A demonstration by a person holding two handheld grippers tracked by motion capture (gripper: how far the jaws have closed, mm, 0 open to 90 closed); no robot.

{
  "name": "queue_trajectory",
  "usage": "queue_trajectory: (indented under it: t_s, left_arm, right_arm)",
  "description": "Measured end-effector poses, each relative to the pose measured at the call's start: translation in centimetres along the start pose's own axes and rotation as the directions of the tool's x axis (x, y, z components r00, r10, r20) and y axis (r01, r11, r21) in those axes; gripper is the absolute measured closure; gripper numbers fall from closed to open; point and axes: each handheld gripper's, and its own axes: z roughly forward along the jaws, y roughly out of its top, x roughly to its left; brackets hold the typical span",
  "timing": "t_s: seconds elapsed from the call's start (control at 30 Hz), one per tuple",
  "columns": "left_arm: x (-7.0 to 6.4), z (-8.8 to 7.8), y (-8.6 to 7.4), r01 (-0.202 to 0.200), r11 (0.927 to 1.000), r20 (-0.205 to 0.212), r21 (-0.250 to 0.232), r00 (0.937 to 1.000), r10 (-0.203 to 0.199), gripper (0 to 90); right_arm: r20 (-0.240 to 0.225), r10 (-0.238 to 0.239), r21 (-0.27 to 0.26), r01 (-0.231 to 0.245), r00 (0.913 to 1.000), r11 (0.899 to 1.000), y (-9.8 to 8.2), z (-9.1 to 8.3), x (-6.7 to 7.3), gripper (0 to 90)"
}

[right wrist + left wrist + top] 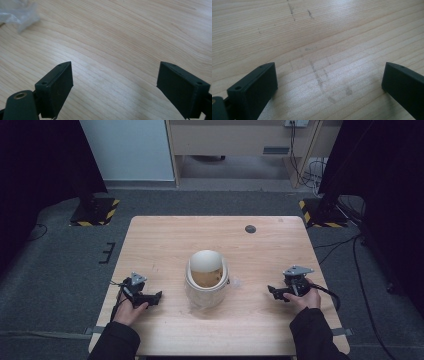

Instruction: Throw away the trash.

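A cream-white round container (206, 280) stands at the middle of the wooden table (165, 235), its lid tipped up at the back and a brownish inside showing; clear plastic wrap clings around it. My left gripper (159, 296) rests on the table to its left, jaws wide apart over bare wood (329, 82). To the container's right, my right gripper (270, 290) lies low on the table and points toward it, also open, nothing between its fingers (115, 87). A crumpled bit of clear plastic (17, 12) shows at the top left of the right gripper view.
A small dark round mark (250, 229) sits near the table's far right edge. Faint pencil-like scuffs (319, 80) mark the wood by the left gripper. Black stands with hazard-striped bases (95, 212) flank the table on the grey carpet.
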Motion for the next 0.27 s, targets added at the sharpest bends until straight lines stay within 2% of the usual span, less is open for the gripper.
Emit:
queue_trajectory:
  t_s: [0.27]
  left_arm:
    - [0.00,0.00,-0.01,-0.003,1.0000,0.001,0.001,1.0000,0.003,0.0]
  right_arm:
    - [0.029,0.030,0.014,-0.030,0.9991,0.999,-0.51,-0.11,-1.02,11.9]
